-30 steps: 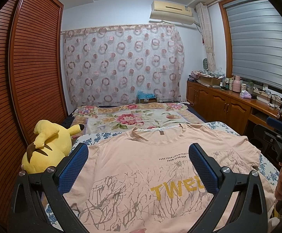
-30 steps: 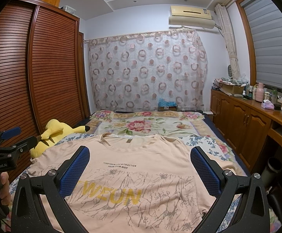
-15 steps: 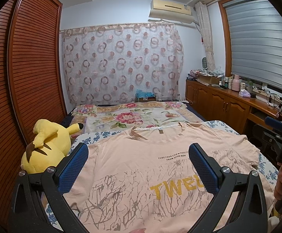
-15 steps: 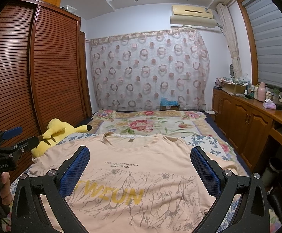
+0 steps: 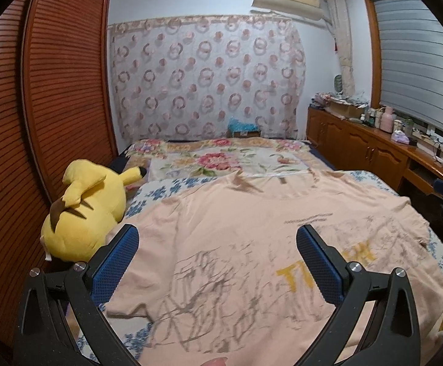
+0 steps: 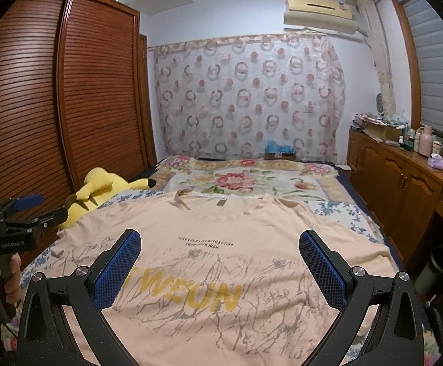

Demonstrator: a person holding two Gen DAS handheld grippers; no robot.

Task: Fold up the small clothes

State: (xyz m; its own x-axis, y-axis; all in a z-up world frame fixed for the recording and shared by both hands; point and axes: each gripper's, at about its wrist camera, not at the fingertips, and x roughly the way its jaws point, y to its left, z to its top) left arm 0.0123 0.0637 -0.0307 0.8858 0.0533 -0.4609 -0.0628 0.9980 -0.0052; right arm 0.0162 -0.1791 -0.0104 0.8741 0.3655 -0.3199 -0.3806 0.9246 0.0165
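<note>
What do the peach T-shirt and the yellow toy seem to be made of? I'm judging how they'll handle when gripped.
The peach printed T-shirt looks like thin matte knit, likely cotton: it lies limp with soft wrinkles. The yellow stuffed toy looks like short-pile plush, rounded and fuzzy-edged. Neither fibre can be confirmed.

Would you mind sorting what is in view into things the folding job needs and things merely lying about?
For the job: peach T-shirt, left gripper, right gripper.

Lying about: yellow plush toy, floral blanket, pink bottle, air conditioner.
</note>
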